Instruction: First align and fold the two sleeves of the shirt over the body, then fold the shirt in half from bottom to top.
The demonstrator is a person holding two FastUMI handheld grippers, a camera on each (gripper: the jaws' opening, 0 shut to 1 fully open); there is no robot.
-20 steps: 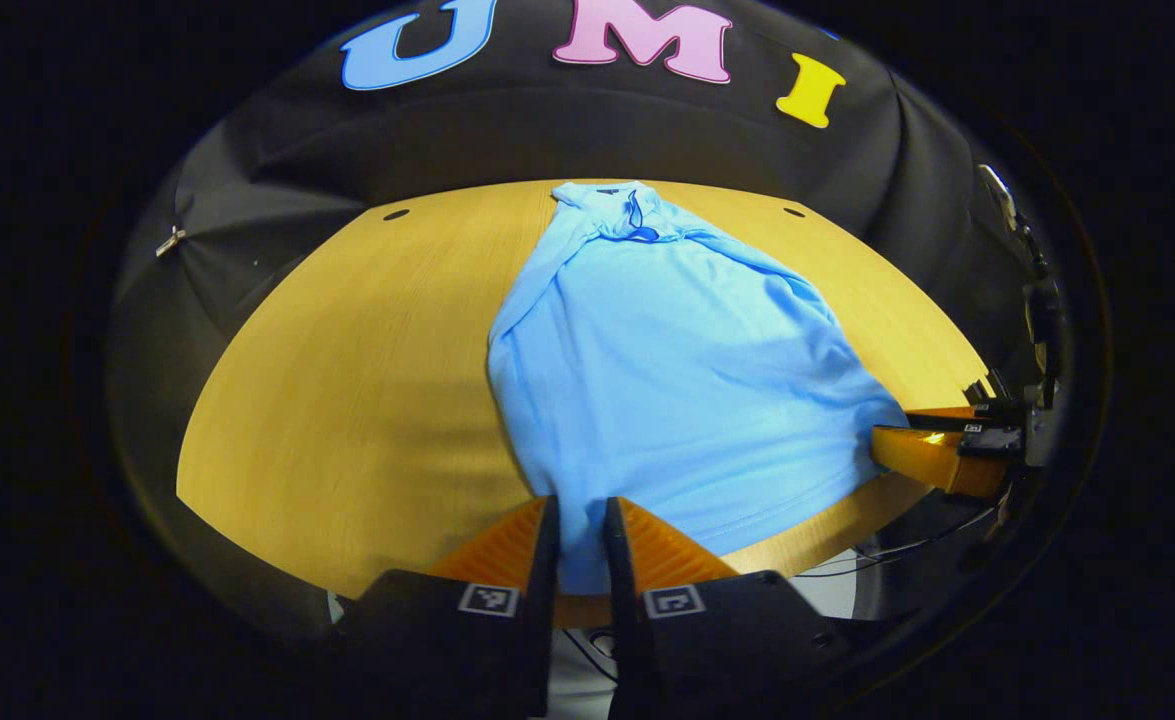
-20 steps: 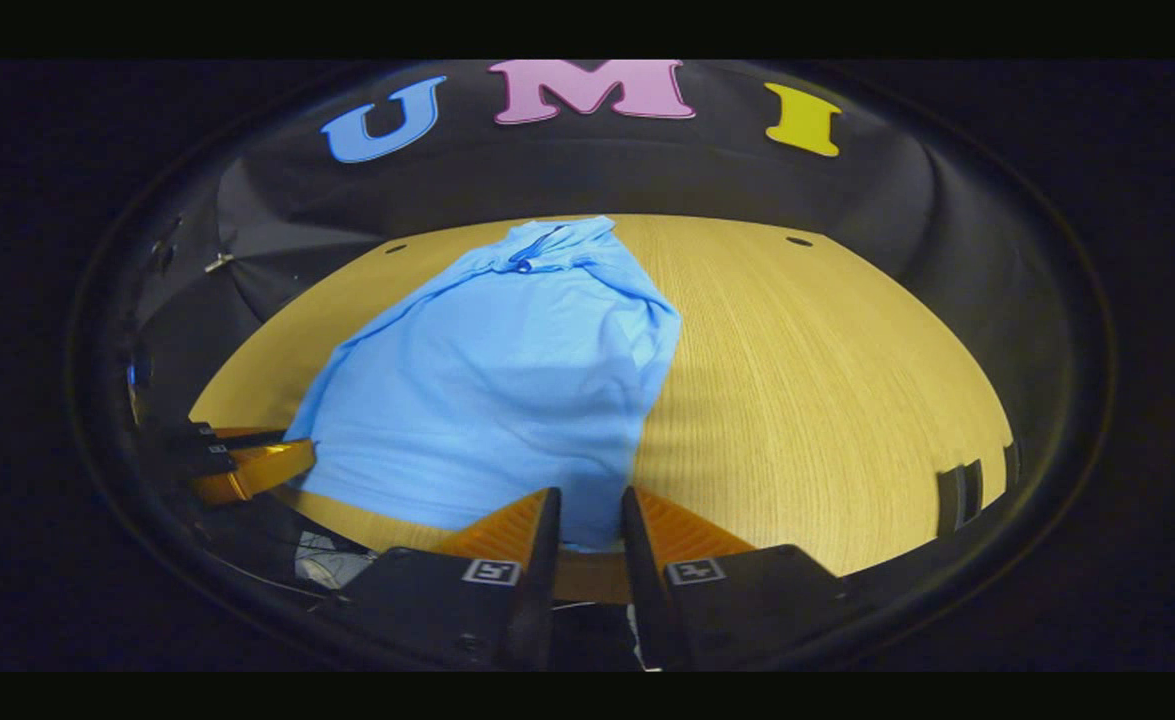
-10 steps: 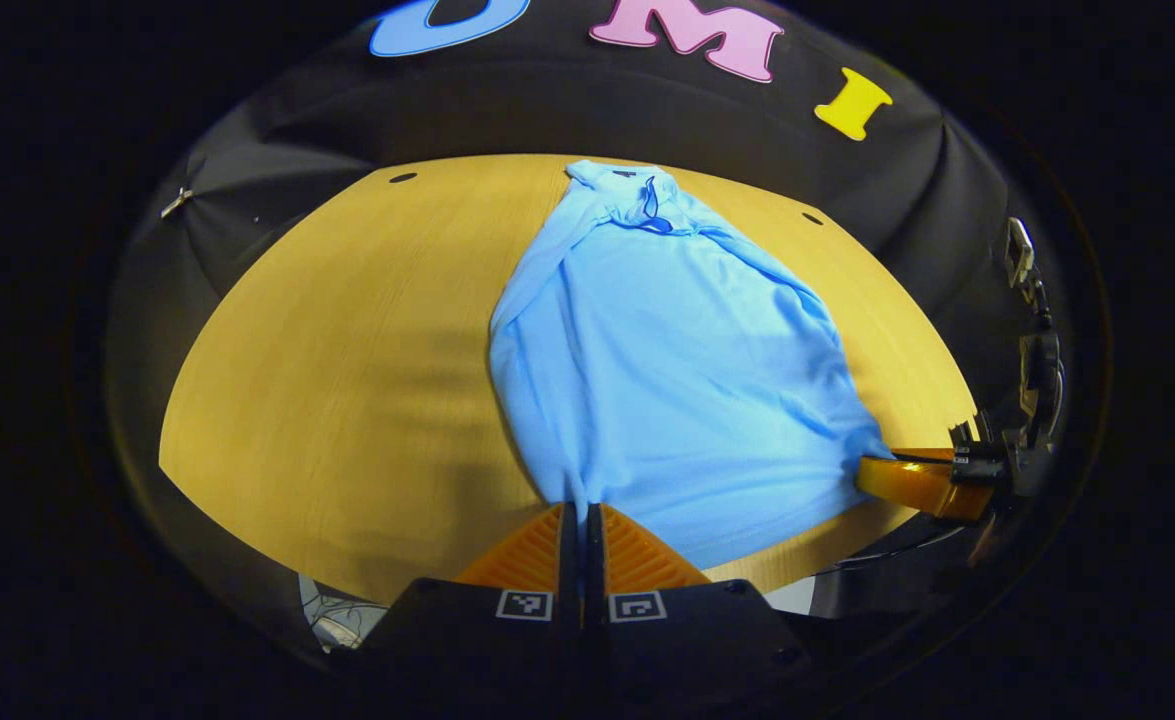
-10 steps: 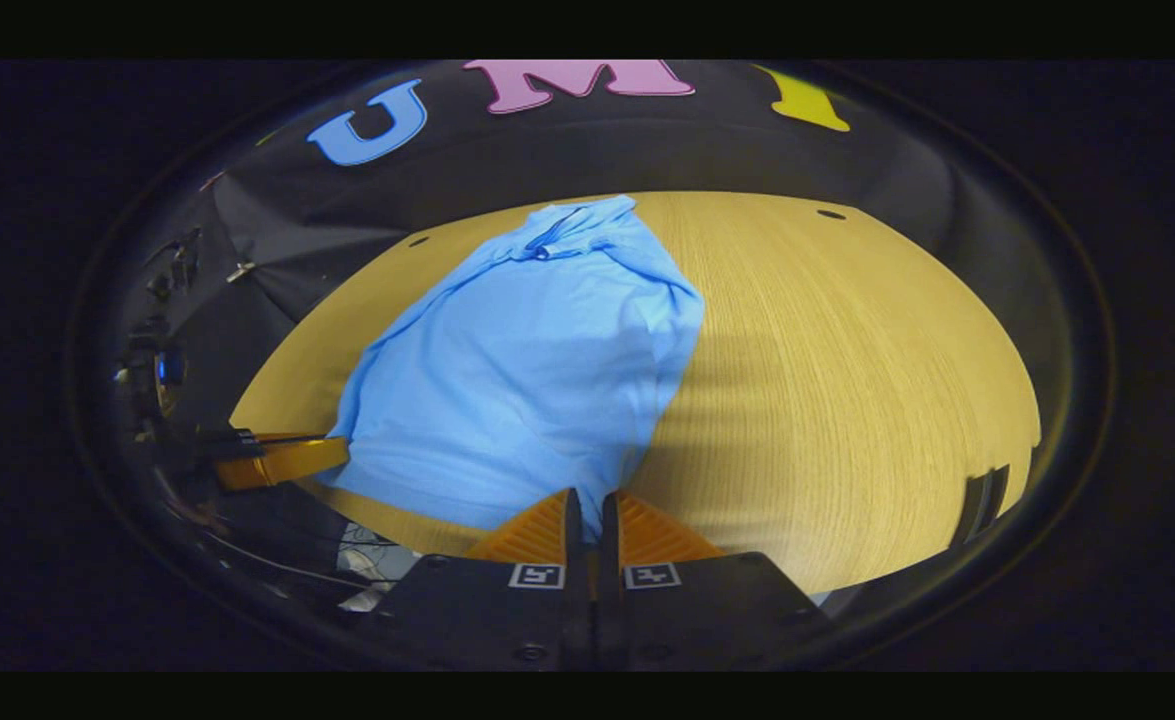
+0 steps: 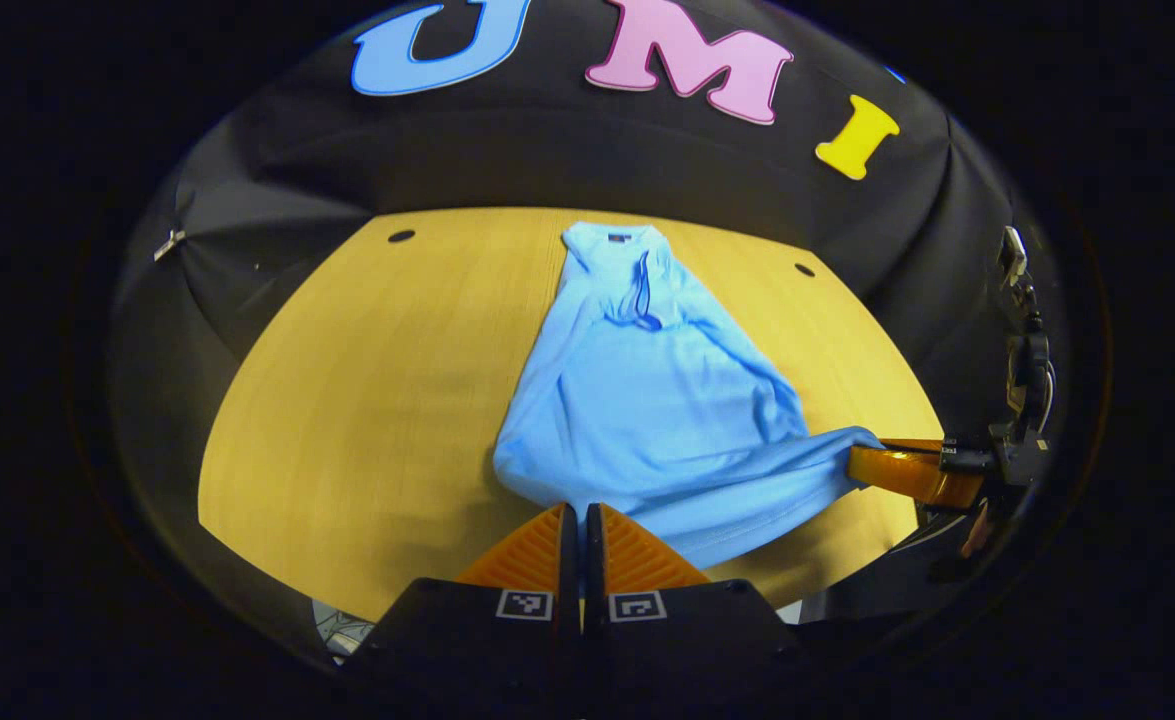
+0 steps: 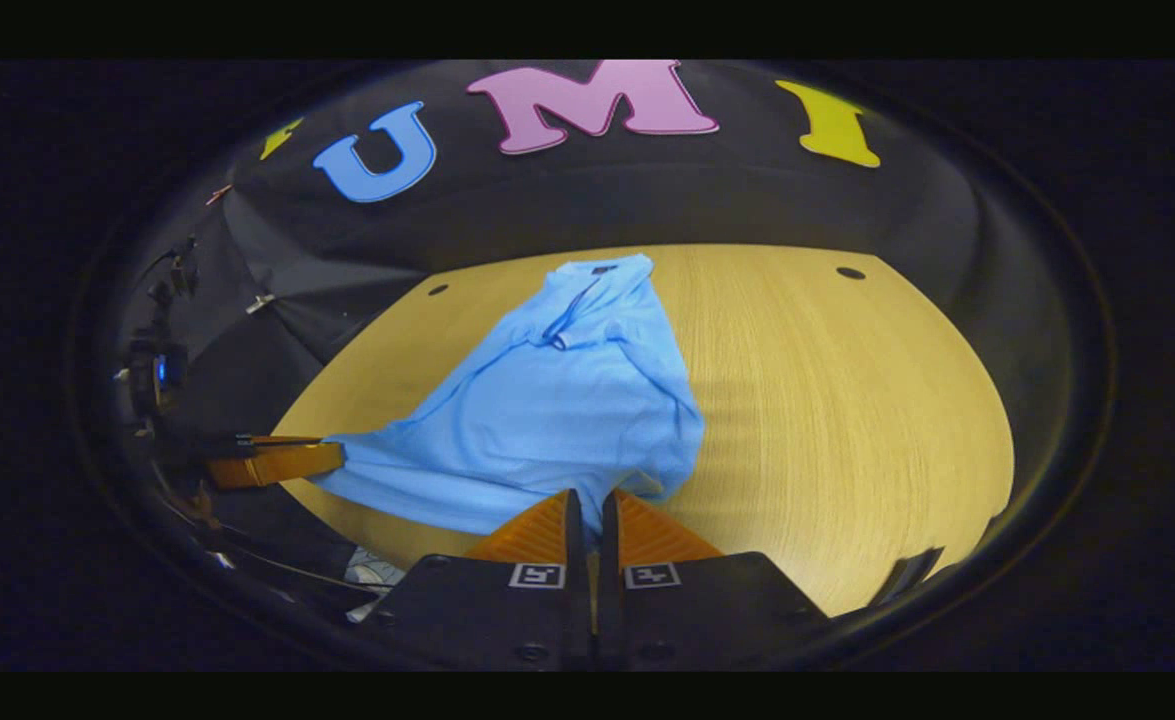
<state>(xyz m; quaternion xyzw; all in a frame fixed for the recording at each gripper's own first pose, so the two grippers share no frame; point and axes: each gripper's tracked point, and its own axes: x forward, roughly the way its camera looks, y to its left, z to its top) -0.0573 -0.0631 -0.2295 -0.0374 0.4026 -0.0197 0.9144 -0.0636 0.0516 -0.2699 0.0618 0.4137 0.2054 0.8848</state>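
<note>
Lying on the wooden table [image 5: 347,400], the light-blue shirt [image 5: 647,400] has its collar at the far edge, its near hem corners pinched tight in the left gripper [image 5: 579,512] and right gripper [image 6: 590,497].

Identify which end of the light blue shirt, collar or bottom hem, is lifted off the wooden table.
The bottom hem: both claws pinch its corners; the collar lies flat.

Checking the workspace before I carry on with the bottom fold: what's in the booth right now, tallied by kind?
Light blue shirt: 1
Wooden table: 1
Grippers: 2, the left gripper and the right gripper, each shut on the shirt's bottom hem
Total: 4
</note>
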